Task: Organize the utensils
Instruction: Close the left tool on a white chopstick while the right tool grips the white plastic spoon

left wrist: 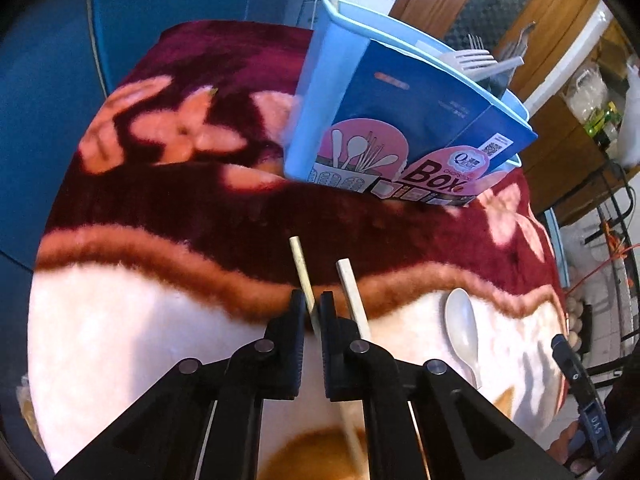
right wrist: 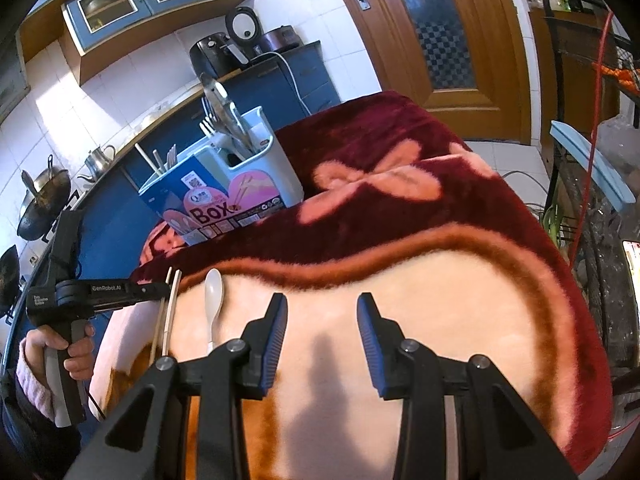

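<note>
My left gripper [left wrist: 311,300] is shut on one pale wooden chopstick [left wrist: 301,266] just above the blanket. A second chopstick [left wrist: 352,292] lies right of its fingers. A white spoon [left wrist: 464,328] lies further right. The light-blue utensil box [left wrist: 400,112] with a blue label stands behind, holding forks [left wrist: 476,60] and other cutlery. In the right wrist view my right gripper [right wrist: 322,312] is open and empty over the cream part of the blanket. The spoon [right wrist: 213,300], both chopsticks [right wrist: 170,312], the left gripper [right wrist: 164,290] and the box [right wrist: 224,184] are at its left.
A plush maroon and cream flowered blanket [right wrist: 400,240] covers the round table. A kitchen counter with woks and a kettle [right wrist: 98,158] runs behind at the left. A wire rack [right wrist: 600,208] stands right of the table, and a wooden door [right wrist: 440,40] is behind.
</note>
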Demonstrator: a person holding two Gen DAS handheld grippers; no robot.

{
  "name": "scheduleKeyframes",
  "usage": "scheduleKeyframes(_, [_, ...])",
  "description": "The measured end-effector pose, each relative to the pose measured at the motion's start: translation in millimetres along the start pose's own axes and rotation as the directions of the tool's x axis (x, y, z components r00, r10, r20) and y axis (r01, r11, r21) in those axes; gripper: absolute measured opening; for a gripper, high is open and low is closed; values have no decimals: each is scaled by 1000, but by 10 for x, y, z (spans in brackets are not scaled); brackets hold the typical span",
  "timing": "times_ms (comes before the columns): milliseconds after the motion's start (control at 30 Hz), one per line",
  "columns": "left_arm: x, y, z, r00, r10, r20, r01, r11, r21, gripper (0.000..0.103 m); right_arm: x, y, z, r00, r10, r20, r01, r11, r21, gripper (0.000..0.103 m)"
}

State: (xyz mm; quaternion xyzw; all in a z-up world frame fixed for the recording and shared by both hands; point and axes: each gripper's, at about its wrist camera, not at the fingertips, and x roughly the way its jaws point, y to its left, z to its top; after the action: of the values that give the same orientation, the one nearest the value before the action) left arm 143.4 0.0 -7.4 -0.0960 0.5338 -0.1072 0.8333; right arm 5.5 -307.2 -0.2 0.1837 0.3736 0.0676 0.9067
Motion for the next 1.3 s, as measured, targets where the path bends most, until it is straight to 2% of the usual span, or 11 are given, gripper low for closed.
scheduleKeyframes(133, [-54,86,-5,1000,-22,12,23,999,-39,4,31,60,-2,1000,4,-22,-4,1000,-15,39])
scheduleKeyframes(367, [-339,155,-58,992,-62,113,68,997,-47,4,118,262,13,997,3,-72,-8,997,-80,41])
scheduleKeyframes(533, [-610,92,-107,974,-33,225,31,999,9,4,243,481,40,990,13,-141,-33,989,-141,41])
scheduleKeyframes(667, [-842,81,-177,951,-21,310,7,999,47,4,361,625,71,979,18,-203,-56,982,-180,41])
scheduleKeyframes(767, [-968,97,-216,933,-12,361,-11,998,63,4,465,736,92,968,8,-250,-65,973,-222,41])
scheduleKeyframes(967, [-1113,151,-286,908,-6,418,-31,996,80,4,707,895,149,938,-4,-347,-89,964,-251,41])
scheduleKeyframes(1100, [-1147,203,-311,903,-12,430,-26,996,82,4,876,963,196,904,28,-427,-137,964,-226,39])
scheduleKeyframes(1167, [-1156,229,-320,901,-16,433,-21,997,80,4,932,983,219,893,23,-449,-139,964,-227,33])
scheduleKeyframes(1300, [-1165,274,-342,900,-21,436,-13,997,75,4,1003,1027,267,879,4,-477,-138,960,-244,29])
